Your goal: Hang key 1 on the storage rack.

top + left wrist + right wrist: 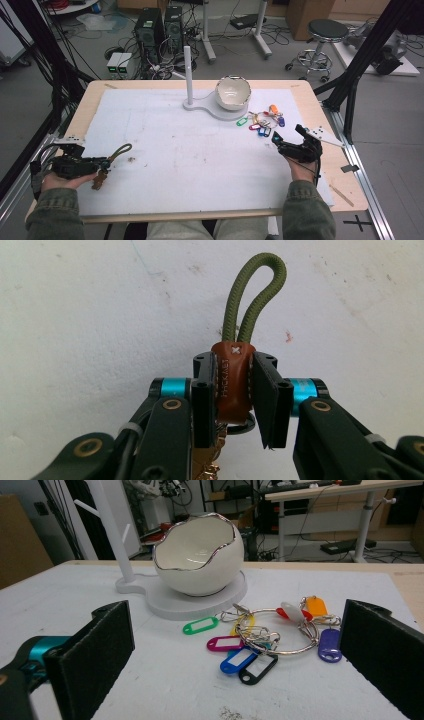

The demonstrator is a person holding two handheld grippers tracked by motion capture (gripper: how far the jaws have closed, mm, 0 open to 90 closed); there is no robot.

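the left gripper (235, 395) is clamped on the brown leather tab of the olive cord keychain (252, 300) at the mat's 8 o'clock edge, where it could slip out, while the right gripper (235, 655) gapes, idle, before the key ring (275, 632).

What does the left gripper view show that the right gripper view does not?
Left gripper view: the left tongs shut on a brown leather key fob, its olive cord loop sticking out above.

Right gripper view: the right tongs open, a ring of coloured key tags lying between the pads, and behind it an egg-shaped bowl on a white stand.

Both: the white table cover.
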